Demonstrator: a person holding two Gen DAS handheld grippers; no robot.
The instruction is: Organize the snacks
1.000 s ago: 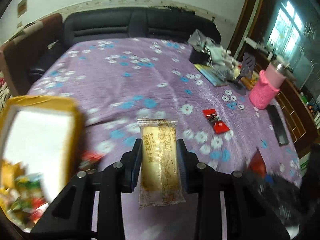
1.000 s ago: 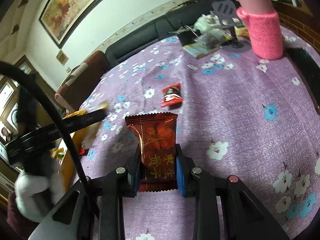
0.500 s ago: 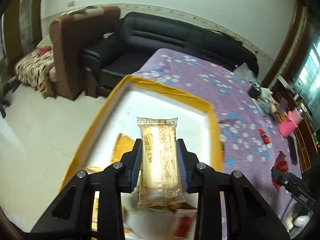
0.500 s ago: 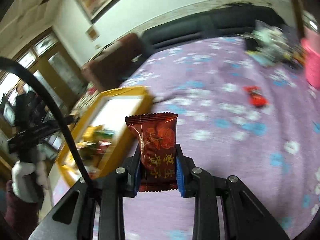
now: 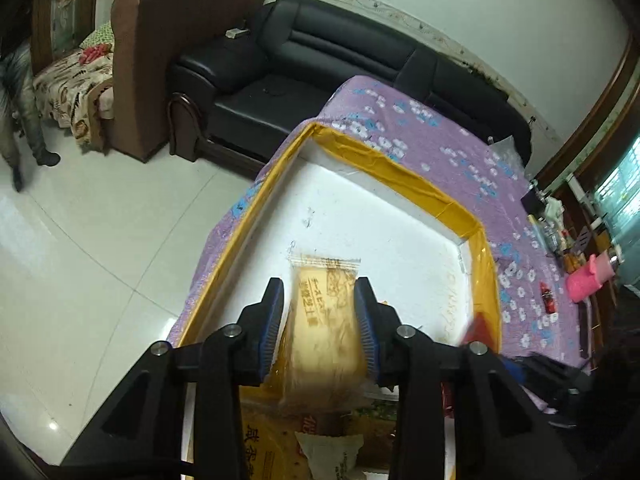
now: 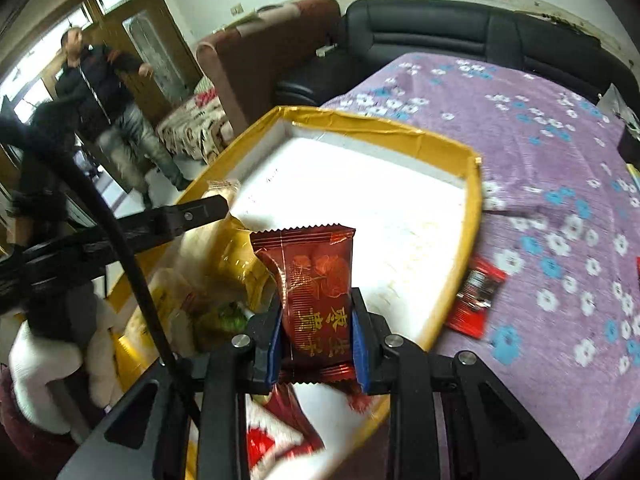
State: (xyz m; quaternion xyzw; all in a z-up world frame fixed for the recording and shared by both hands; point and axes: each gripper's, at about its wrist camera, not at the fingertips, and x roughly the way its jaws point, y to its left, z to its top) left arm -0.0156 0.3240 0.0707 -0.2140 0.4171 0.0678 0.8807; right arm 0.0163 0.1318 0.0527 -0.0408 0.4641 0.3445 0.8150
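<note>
My left gripper point(image 5: 319, 292) hangs over the yellow-rimmed white box point(image 5: 400, 172), and its jaws are opening. A yellow cake packet point(image 5: 324, 332) sits blurred between them, with a gap at the left pad. It is slipping down toward the snacks piled at the box's near end. My right gripper point(image 6: 316, 308) is shut on a dark red snack packet point(image 6: 312, 276), held upright above the near part of the same box point(image 6: 380, 124). The left gripper's finger point(image 6: 208, 208) shows at the left of the right wrist view, with the pale packet beside it.
A small red packet point(image 6: 478, 296) lies on the purple flowered tablecloth point(image 6: 540, 140) just outside the box's right wall. A pink bottle point(image 5: 590, 282) and clutter stand at the table's far end. Behind are a black sofa point(image 5: 320, 52), a brown armchair and a standing person point(image 6: 108, 92).
Both grippers swung from over the tablecloth to over the box. The left jaws widened and the yellow packet came loose and sank. The red packet stays clamped in the right gripper.
</note>
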